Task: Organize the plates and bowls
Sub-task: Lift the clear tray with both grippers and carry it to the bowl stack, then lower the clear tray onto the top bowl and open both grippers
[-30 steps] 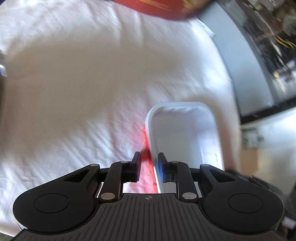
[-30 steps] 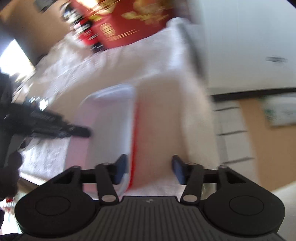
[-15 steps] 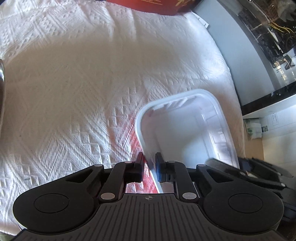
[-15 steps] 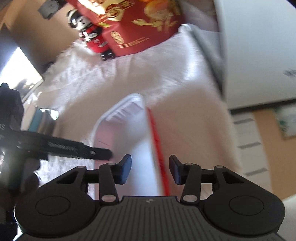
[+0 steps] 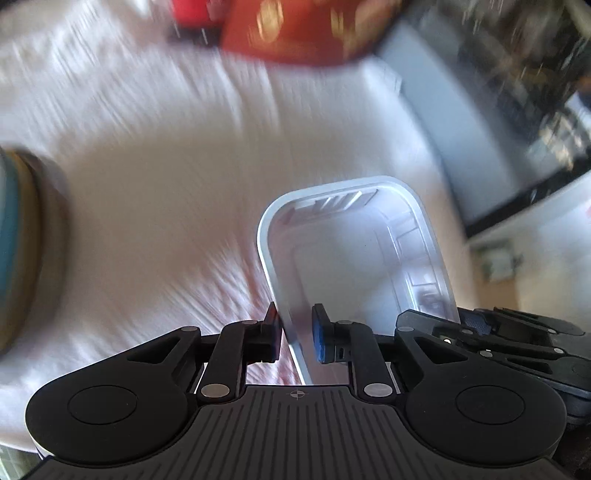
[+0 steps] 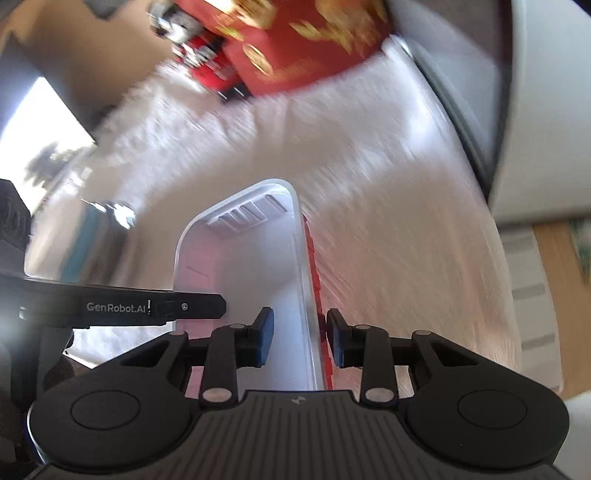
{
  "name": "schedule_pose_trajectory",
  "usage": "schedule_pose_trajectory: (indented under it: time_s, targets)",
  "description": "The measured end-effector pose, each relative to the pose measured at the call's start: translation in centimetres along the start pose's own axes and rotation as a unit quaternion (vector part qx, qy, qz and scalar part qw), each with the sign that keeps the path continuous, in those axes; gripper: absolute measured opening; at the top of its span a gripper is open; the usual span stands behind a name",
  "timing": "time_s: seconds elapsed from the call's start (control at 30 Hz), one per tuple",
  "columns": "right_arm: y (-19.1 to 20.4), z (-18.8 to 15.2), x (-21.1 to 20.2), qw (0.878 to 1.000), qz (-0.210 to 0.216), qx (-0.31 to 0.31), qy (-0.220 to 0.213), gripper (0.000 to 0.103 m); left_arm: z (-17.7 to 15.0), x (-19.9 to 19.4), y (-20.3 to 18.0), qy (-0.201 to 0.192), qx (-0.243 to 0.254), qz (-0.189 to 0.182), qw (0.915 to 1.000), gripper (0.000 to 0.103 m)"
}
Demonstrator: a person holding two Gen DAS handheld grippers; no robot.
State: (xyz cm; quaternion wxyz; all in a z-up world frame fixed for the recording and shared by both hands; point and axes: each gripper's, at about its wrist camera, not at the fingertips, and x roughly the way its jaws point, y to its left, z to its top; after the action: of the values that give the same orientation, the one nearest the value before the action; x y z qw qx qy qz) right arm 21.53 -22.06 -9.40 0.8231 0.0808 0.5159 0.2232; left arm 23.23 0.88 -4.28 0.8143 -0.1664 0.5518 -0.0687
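A white rectangular tray with a red outer side (image 5: 354, 258) is held over the white tablecloth. My left gripper (image 5: 295, 334) is shut on its left rim. My right gripper (image 6: 300, 339) straddles the tray's right rim (image 6: 306, 295) with its jaws narrowed on it; the outer pad is at the red side. The right gripper also shows in the left wrist view (image 5: 498, 332), and the left gripper's finger shows in the right wrist view (image 6: 155, 306). A stack of bowls or plates with a teal rim (image 5: 22, 251) stands at the left; it appears blurred in the right wrist view (image 6: 88, 236).
A red box with gold print (image 5: 306, 29) stands at the far end of the tablecloth (image 5: 166, 166), also in the right wrist view (image 6: 303, 40). A grey-white cabinet (image 6: 546, 110) borders the table's right side. The scene is motion-blurred.
The right gripper has closed in on the tray's right rim. Both grippers and the tray have moved, bringing the red box and the teal stack further into view.
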Motion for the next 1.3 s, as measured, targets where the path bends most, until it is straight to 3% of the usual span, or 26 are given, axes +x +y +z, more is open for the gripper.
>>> schedule_pose_trajectory:
  time_s: [0.2, 0.33, 0.5, 0.73, 1.0, 1.3]
  targets:
    - [9.4, 4.4, -5.2, 0.992, 0.062, -0.057, -0.097, 0.031, 3.6, -12.8, 3.9, -0.117, 0.023, 0.025, 0.9925, 0.022]
    - [16.8, 6.3, -5.4, 0.985, 0.102, -0.077, -0.119, 0.032, 5.9, -18.9, 8.8, -0.136, 0.021, 0.057, 0.9889, 0.023]
    - [24.6, 6.7, -2.7, 0.982, 0.135, -0.078, -0.108, 0.032, 6.5, -22.7, 14.5, -0.138, 0.023, 0.068, 0.9879, 0.023]
    - [29.1, 5.2, 0.3, 0.987, 0.109, -0.051, -0.103, 0.033, 6.5, -22.0, 19.5, -0.094, 0.022, 0.043, 0.9944, 0.023]
    - [28.7, 4.6, 4.2, 0.996, 0.060, -0.033, -0.059, 0.033, 6.1, -16.4, 22.8, -0.035, -0.018, 0.003, 0.9992, 0.022]
    - [26.6, 4.9, 5.4, 0.998, 0.060, -0.017, -0.027, 0.033, 5.9, -15.2, 23.5, -0.021, -0.042, -0.018, 0.9987, 0.019]
